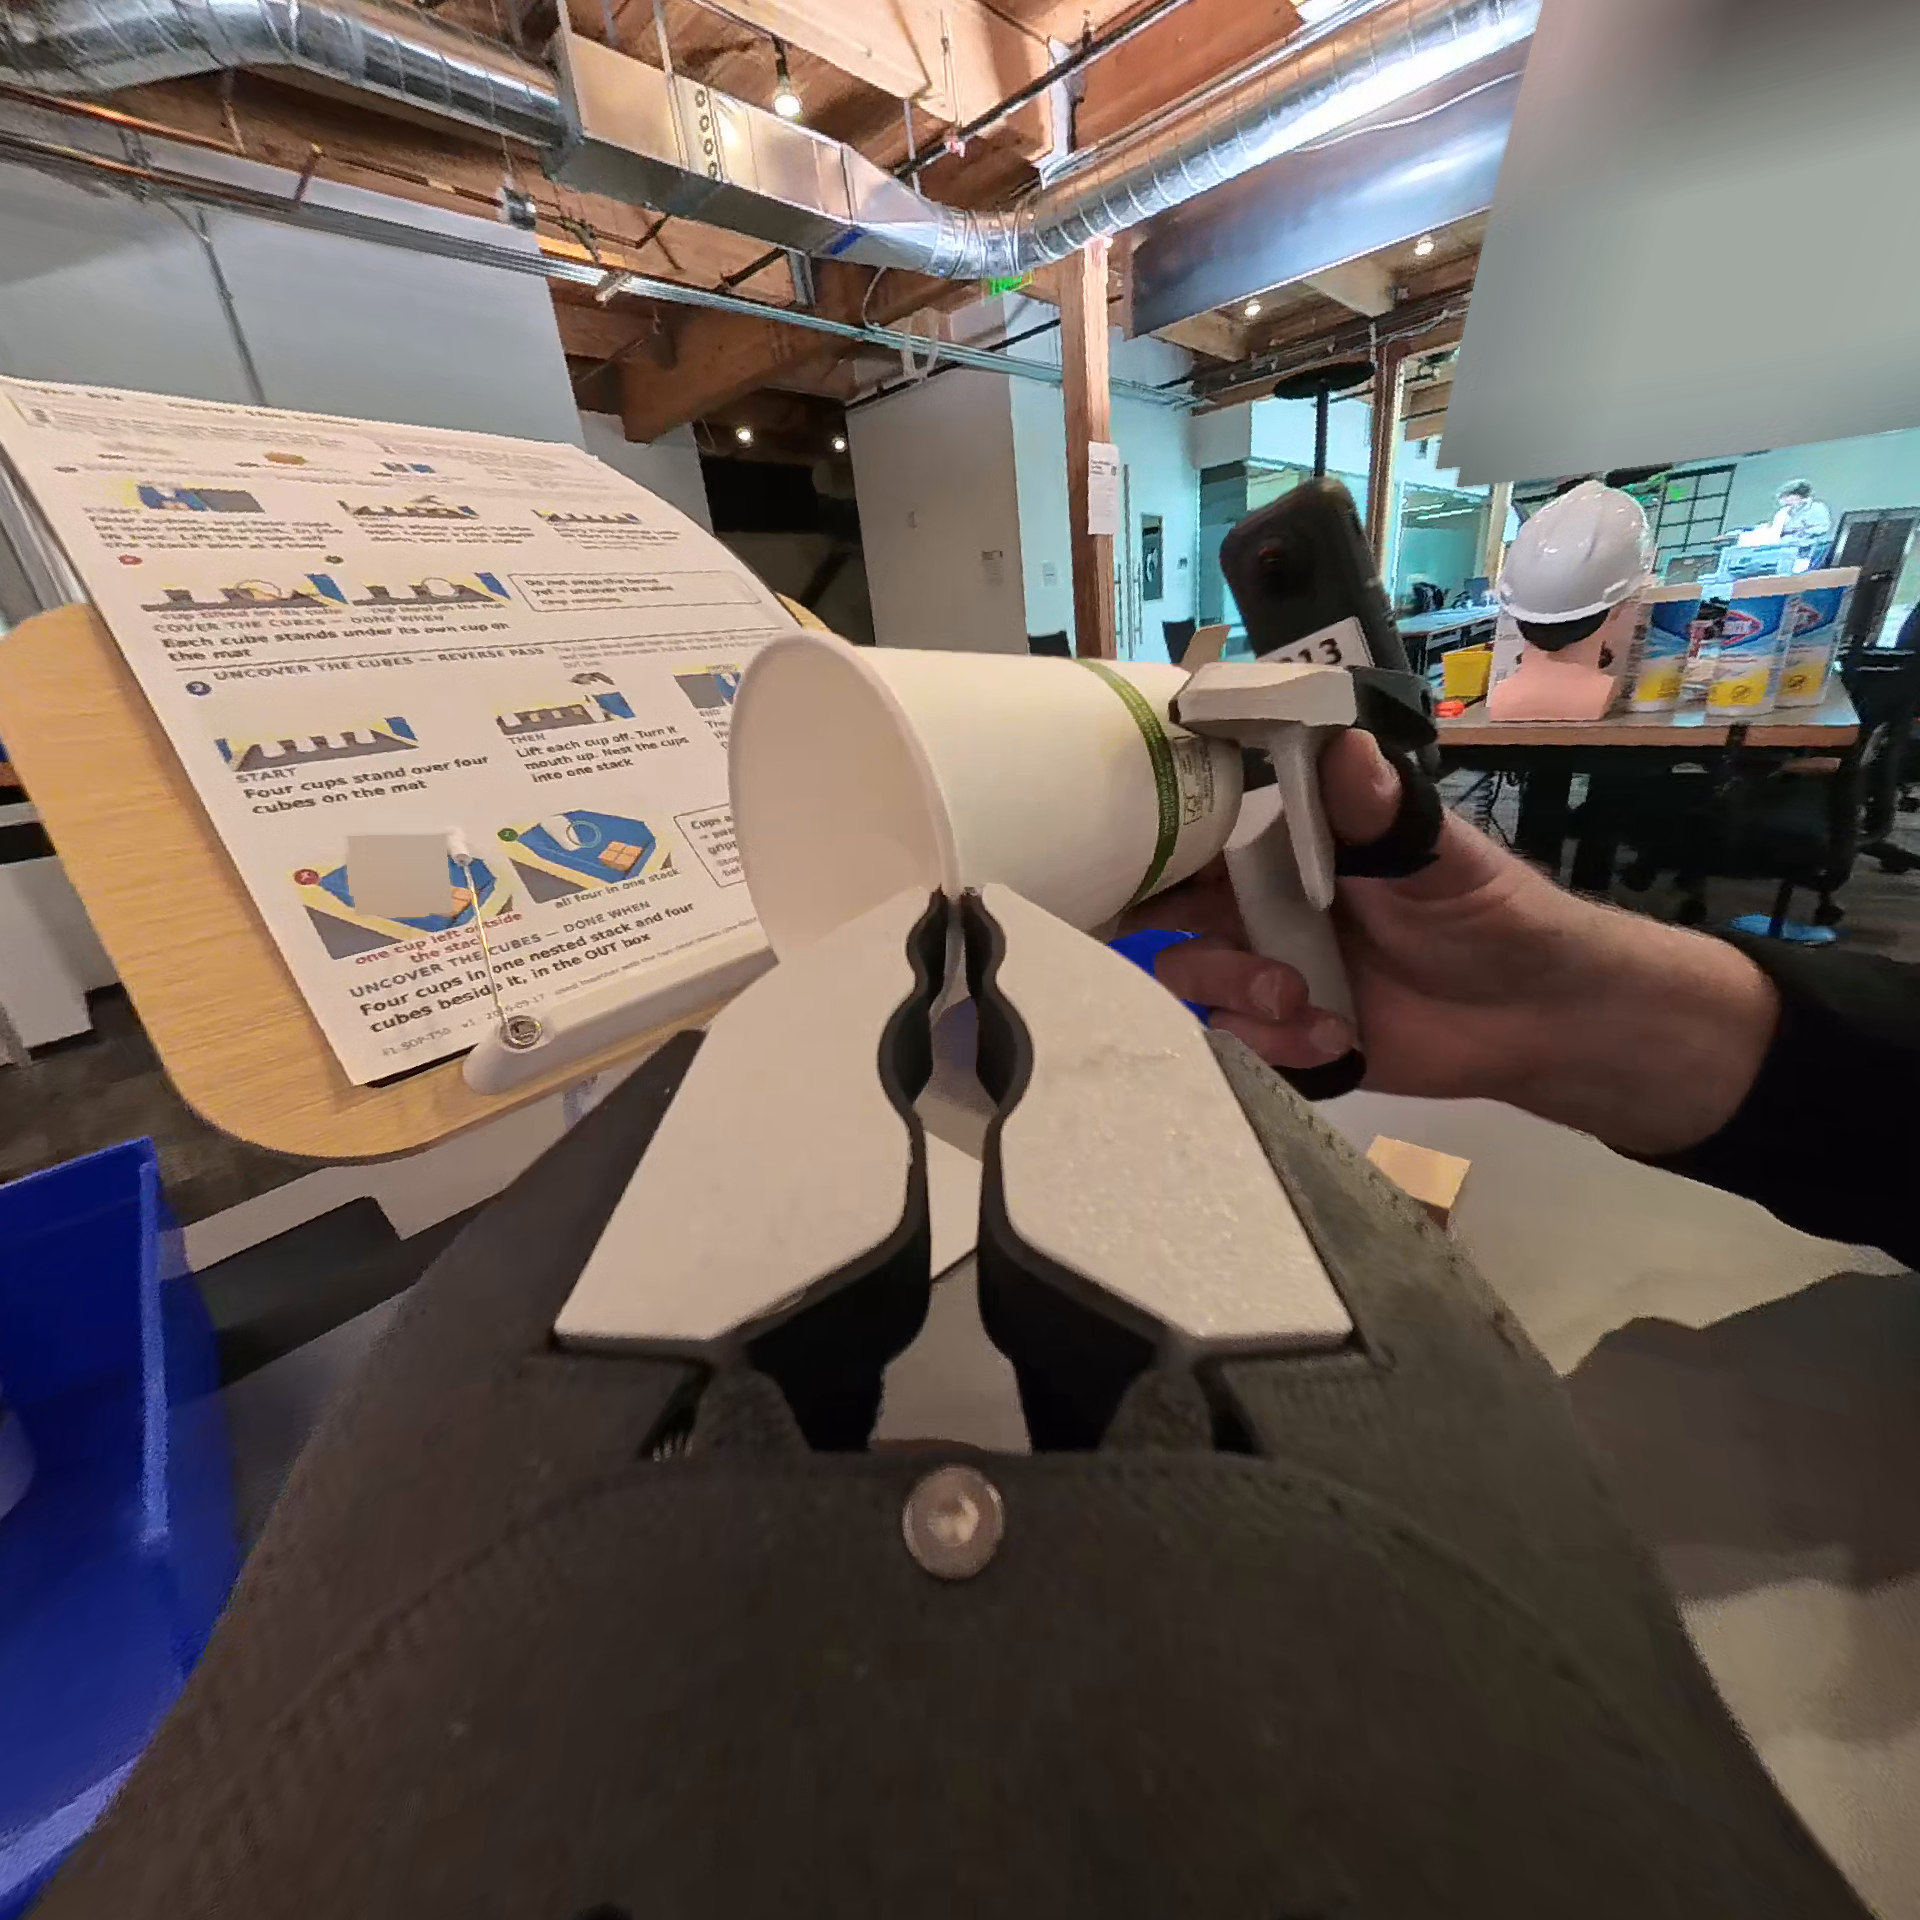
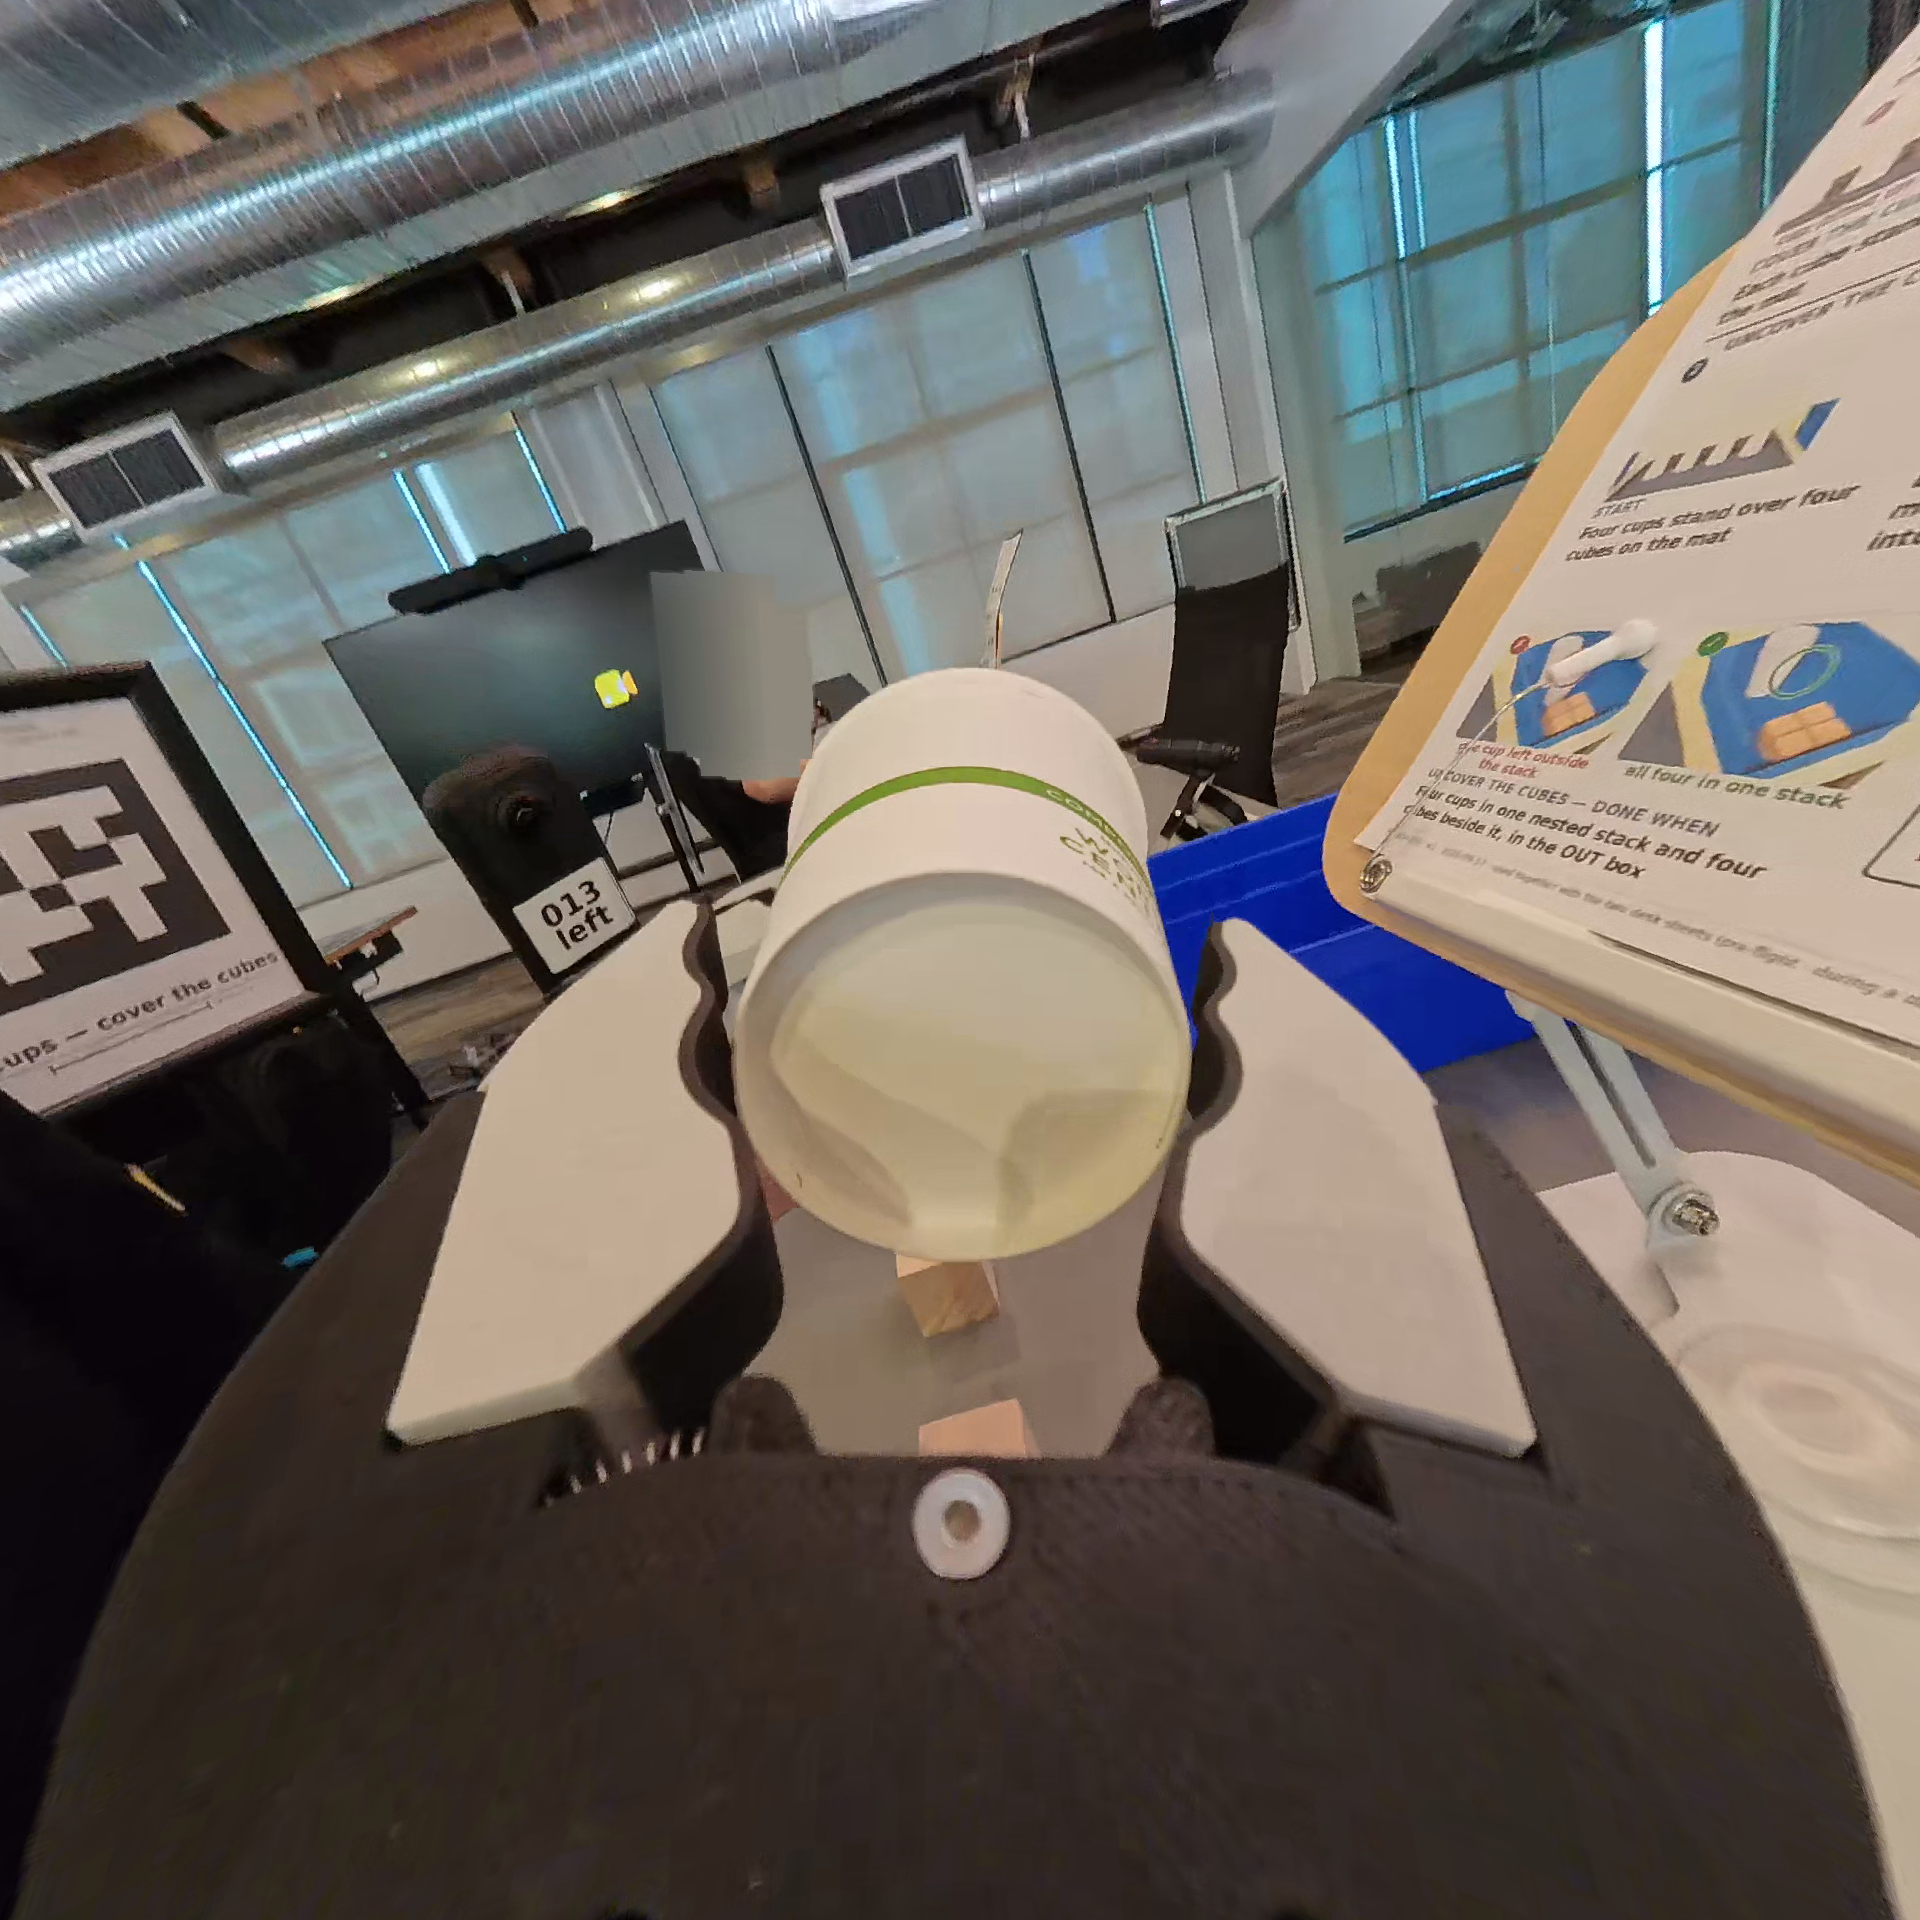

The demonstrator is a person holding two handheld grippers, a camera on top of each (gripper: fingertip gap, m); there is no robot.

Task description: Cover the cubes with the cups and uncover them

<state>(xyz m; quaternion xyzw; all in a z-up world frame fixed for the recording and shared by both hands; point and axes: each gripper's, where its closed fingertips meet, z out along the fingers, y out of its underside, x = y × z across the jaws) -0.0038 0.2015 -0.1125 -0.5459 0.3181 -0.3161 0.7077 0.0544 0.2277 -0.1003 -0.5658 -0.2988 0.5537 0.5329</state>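
A white paper cup (image 1: 1018,769) with a green band lies on its side in the air between both grippers. My left gripper (image 1: 951,902) is shut on the lower edge of its open rim. My right gripper (image 1: 1247,800), held by a hand, clamps the cup's base end. In the right wrist view the cup's bottom (image 2: 961,1081) faces the camera and my right gripper (image 2: 961,925) has a finger pressed on each side of it. Two wooden cubes (image 2: 951,1294) (image 2: 971,1439) sit on the table below the cup. One cube (image 1: 1418,1179) shows in the left wrist view.
A blue bin (image 1: 83,1455) stands at the left and also shows in the right wrist view (image 2: 1299,935). A tilted wooden board with an instruction sheet (image 1: 416,727) (image 2: 1662,623) stands close behind the cup. A framed marker sign (image 2: 104,883) stands on the left.
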